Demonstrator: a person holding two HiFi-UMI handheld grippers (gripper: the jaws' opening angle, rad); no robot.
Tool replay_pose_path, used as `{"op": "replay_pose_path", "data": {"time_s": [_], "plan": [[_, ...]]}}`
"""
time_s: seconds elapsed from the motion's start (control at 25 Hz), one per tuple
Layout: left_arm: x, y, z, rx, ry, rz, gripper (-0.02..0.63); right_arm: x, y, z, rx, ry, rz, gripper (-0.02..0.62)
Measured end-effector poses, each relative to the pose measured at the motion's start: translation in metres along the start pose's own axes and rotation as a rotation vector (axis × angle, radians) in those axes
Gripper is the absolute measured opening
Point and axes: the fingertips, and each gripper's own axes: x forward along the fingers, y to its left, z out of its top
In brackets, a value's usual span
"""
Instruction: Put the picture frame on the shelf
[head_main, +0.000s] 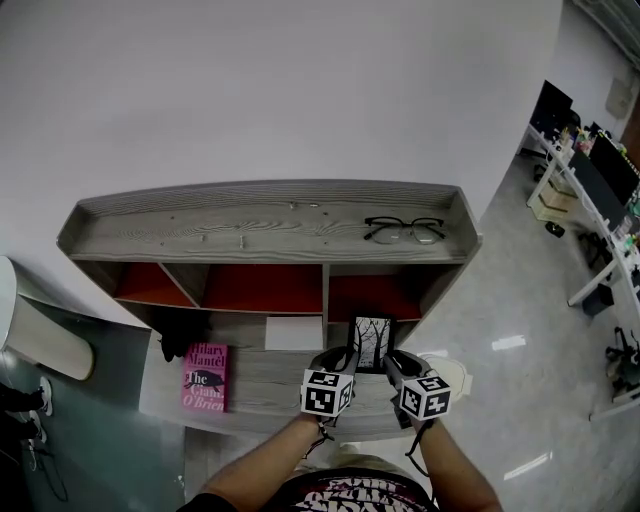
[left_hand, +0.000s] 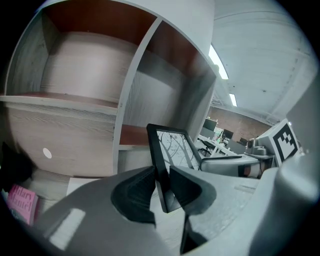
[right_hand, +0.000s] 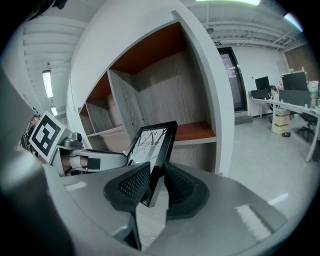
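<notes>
The picture frame (head_main: 372, 343), a slim black rectangle with a bare-tree print, is held upright in the air just in front of the shelf's right-hand compartment. Its left edge is pinched between the dark ribbed pads of the left gripper (left_hand: 162, 185), and its right edge is clamped by the textured pads of the right gripper (right_hand: 152, 185). The shelf (head_main: 250, 232) is built of grey wood-grain boards, with red-brown panels seen inside the open compartments. Black-rimmed glasses (head_main: 403, 230) are laid on the top board, towards the right. A pink book (head_main: 205, 377) is laid flat on the lower ledge at the left. A plain white wall is seen behind, a glossy pale floor (head_main: 500, 320) to the right, and desks (head_main: 590, 190) with dark monitors beyond.
</notes>
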Motion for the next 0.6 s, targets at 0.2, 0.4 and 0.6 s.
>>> {"op": "replay_pose_path", "data": {"time_s": [0.2, 0.4, 0.6], "plan": [[0.011, 0.001, 0.015, -0.004, -0.006, 0.017, 0.094, 0.007, -0.011, 0.015, 0.013, -0.012, 0.019, 0.115], [0.023, 0.005, 0.029, -0.009, -0.013, 0.041, 0.094, 0.017, -0.02, 0.032, 0.015, -0.022, 0.035, 0.114], [0.033, 0.008, 0.042, -0.024, -0.026, 0.061, 0.094, 0.026, -0.03, 0.044, 0.013, -0.021, 0.051, 0.115]]}}
